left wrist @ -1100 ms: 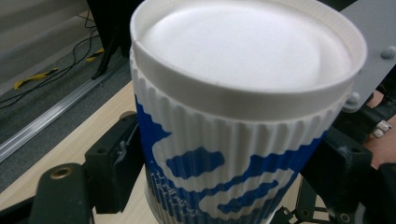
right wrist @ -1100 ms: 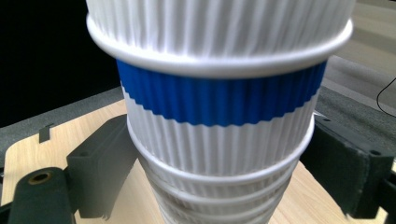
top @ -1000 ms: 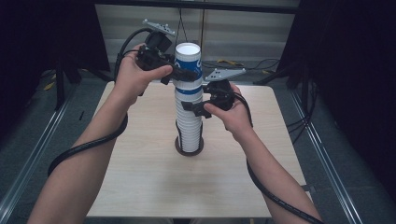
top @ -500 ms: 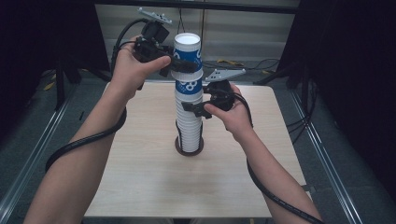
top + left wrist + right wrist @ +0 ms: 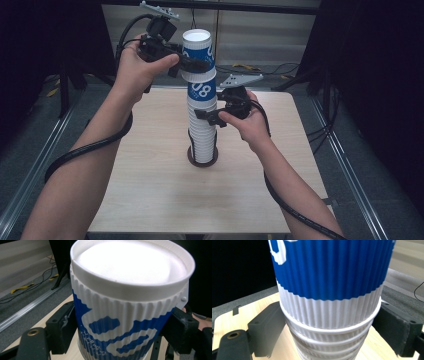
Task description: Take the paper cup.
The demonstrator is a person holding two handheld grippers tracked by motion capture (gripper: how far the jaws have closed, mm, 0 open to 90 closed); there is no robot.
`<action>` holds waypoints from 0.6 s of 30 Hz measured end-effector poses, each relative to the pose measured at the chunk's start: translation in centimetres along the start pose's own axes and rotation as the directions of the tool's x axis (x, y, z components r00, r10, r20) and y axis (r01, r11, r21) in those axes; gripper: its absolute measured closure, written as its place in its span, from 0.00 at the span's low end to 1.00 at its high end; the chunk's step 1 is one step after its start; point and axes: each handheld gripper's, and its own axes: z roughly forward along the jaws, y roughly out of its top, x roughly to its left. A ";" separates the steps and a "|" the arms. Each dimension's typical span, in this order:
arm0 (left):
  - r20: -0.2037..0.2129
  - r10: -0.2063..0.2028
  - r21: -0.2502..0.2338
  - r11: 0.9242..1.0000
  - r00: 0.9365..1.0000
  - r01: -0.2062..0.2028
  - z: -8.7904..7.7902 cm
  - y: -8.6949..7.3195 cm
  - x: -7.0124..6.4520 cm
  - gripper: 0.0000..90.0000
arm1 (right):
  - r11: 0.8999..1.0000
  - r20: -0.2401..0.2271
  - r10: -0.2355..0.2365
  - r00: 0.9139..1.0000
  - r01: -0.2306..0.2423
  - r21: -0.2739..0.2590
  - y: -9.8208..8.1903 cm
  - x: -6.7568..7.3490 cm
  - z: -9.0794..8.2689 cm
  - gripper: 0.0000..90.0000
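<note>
Ribbed white-and-blue paper cup (image 5: 198,52), upside down with its white base up, sits at the very top of a tall stack of inverted ribbed white paper cups (image 5: 202,132). The left claw (image 5: 197,65) has its two black jaws closed on this cup's sides; in the left gripper view the pads press against the ribbed wall (image 5: 125,322) from both flanks, at a middling width set by the cup's girth. The cup looks partly drawn up off the blue-printed cup (image 5: 202,91) below, but whether it is fully free I cannot tell.

The right claw (image 5: 206,116) holds the stack lower down. In the right gripper view its jaws bracket the white rims (image 5: 329,327) just under the blue-printed cup's band, the pads against or just at the walls, steadying the column.

My reading is that one cup is being separated from the stack: both grips are made and the lift is under way, while pulling the top cup clear and setting it down are left to do.

Outward from the claws, the stack stands upright on a small dark round coaster-like base (image 5: 202,159) near the middle of the light wooden desk (image 5: 150,200). The person's forearms come in from below, a black cable (image 5: 80,152) trailing from each claw.
</note>
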 end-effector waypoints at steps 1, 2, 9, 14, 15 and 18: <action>0.001 -0.005 -0.003 1.000 1.000 0.005 -0.2 0.1 -0.1 0.23 | 1.000 -0.001 0.002 1.000 -0.002 0.002 0.0 0.0 0.0 0.14; 0.001 -0.001 -0.007 1.000 1.000 0.001 -0.4 0.2 -0.1 0.24 | 1.000 0.000 0.002 1.000 -0.002 0.002 0.0 0.0 0.0 0.14; -0.012 0.009 -0.005 1.000 1.000 -0.009 -1.3 0.5 -0.5 0.24 | 1.000 0.002 0.003 1.000 -0.003 0.001 -0.1 0.0 0.0 0.14; -0.016 0.008 -0.012 1.000 1.000 -0.008 -1.7 0.6 -0.5 0.24 | 1.000 0.002 0.001 1.000 -0.001 0.003 -0.1 0.0 0.0 0.14; -0.020 0.004 -0.014 1.000 1.000 -0.004 -1.9 0.6 -0.4 0.24 | 1.000 0.002 0.001 1.000 -0.001 0.004 -0.1 0.0 0.0 0.14; -0.022 0.002 -0.021 1.000 1.000 -0.003 -2.3 0.6 -0.4 0.24 | 1.000 0.001 0.001 1.000 -0.001 0.003 -0.2 0.0 0.0 0.14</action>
